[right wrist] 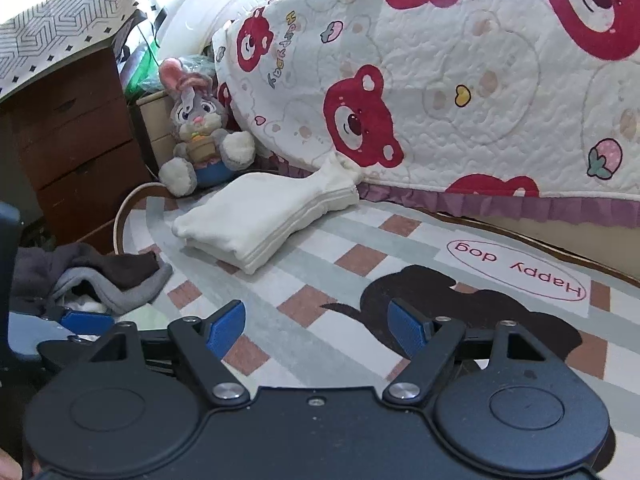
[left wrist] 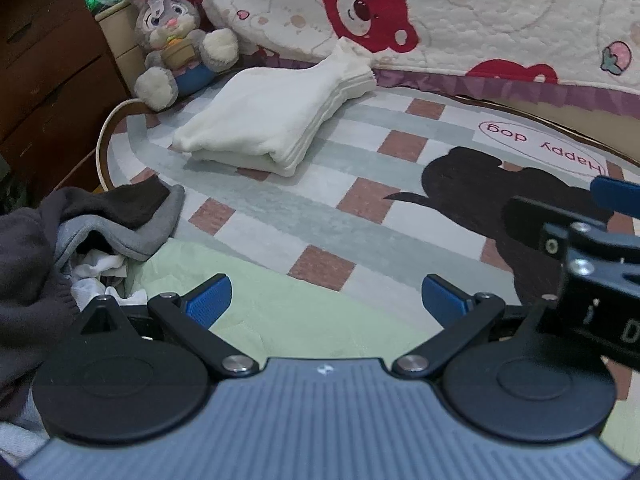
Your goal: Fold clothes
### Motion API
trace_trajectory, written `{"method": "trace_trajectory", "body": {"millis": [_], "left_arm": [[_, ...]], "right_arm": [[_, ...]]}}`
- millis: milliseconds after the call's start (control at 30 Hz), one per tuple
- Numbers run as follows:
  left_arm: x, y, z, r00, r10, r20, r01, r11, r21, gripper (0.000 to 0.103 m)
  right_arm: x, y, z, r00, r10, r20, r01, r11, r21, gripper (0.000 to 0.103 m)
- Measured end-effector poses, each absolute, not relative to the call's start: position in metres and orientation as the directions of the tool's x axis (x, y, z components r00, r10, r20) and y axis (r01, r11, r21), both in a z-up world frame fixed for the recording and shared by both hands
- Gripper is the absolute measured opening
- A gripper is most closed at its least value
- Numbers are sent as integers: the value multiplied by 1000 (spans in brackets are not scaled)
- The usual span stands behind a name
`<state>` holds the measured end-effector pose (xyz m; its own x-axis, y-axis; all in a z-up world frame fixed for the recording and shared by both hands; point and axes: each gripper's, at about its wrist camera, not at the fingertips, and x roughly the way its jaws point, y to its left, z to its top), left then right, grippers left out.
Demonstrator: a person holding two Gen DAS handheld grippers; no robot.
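surface: checked rug [right wrist: 360, 258] | room: quilted bedspread [right wrist: 460, 80], possibly wooden drawers [right wrist: 76, 140]

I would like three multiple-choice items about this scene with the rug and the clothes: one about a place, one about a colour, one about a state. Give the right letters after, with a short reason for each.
1. Where does the folded white stack lie?
A. on the rug, near the plush rabbit
B. on top of the brown drawers
C. on the bed cover

2. What colour are the fingertip pads of the right gripper?
A. red
B. blue
C. green

3. In what state is the left gripper?
A. shut on a grey garment
B. shut with nothing in it
C. open with nothing between its fingers

Answers:
1 A: the stack rests on the checked rug, just in front of the plush rabbit.
2 B: both pads show blue in the right wrist view.
3 C: its fingers stand wide apart over the rug; the dark clothes pile lies beside it, unheld.
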<state>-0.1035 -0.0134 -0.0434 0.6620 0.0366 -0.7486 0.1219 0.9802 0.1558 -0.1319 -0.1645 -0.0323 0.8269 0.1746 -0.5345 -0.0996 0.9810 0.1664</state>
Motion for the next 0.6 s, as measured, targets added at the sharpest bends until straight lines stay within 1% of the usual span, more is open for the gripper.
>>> {"method": "trace_trajectory", "body": {"millis": [167,600], "left_arm": [[-111,-18,-42,665,25,-746,143,977,161,103],[-117,-22,-36,684,29,-729,144,974,174,103]], "right_arm": [[-139,-162,-28,816,163,-555,-95,984,150,83],[-146,-166,-25,820,156,-550,-86,985,151,83]]}}
